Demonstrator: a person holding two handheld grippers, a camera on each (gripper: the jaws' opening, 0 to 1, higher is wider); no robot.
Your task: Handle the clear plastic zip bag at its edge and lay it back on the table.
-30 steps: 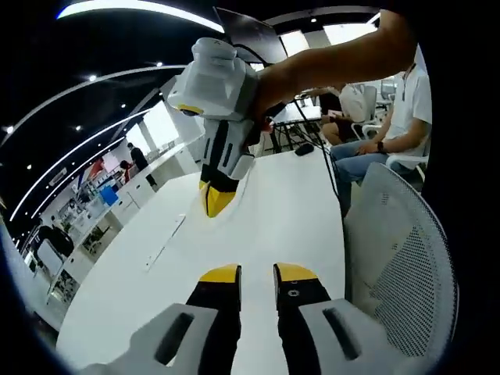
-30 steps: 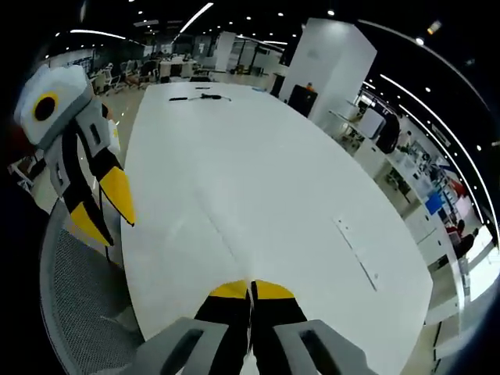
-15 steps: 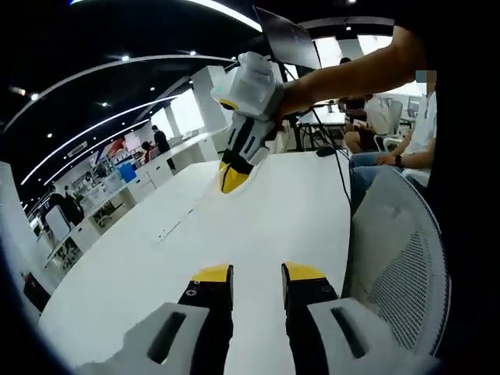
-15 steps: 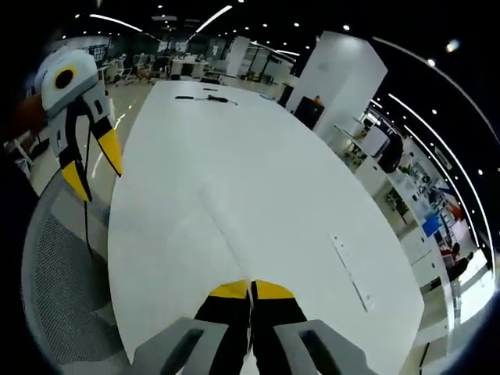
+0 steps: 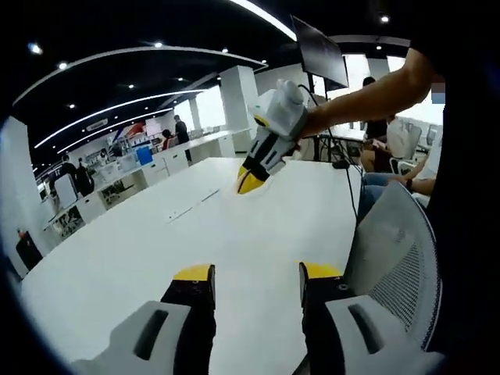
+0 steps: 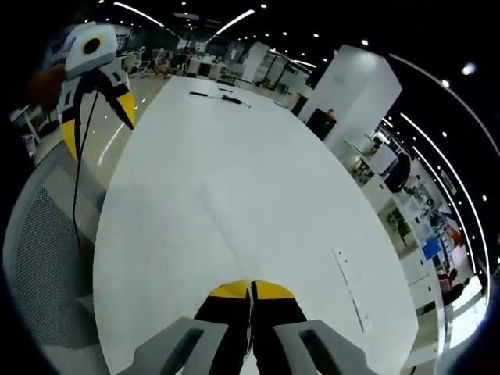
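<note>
Compared with one second before, the left gripper (image 5: 254, 273) had spread its jaws wider, and in the right gripper view it (image 6: 98, 98) had drifted up and away toward the far left corner, off beyond the table's edge. Its jaws stood apart and held nothing.

The right gripper (image 6: 251, 290) had its yellow tips pressed together. From between them a thin clear sheet ran forward over the white table (image 6: 258, 141); I judged this to be the clear plastic zip bag (image 6: 223, 226), though it was nearly invisible and only a faint crease line ahead of the tips showed it. So the bag seemed clamped at its near edge and trailing away from the claw toward the table. In the left gripper view the right gripper (image 5: 251, 184) hung well ahead of the left jaws, pointing down at the table, with a person's arm (image 5: 367, 90) behind it.

Such a bag was likely very light, limp and slippery, so it would sag and slide easily. I would take it at the thicker zip edge, where the plastic is stiffer, and lower it slowly so that it lies flat

A mesh chair (image 5: 398, 258) stood just right of the left claw
</note>
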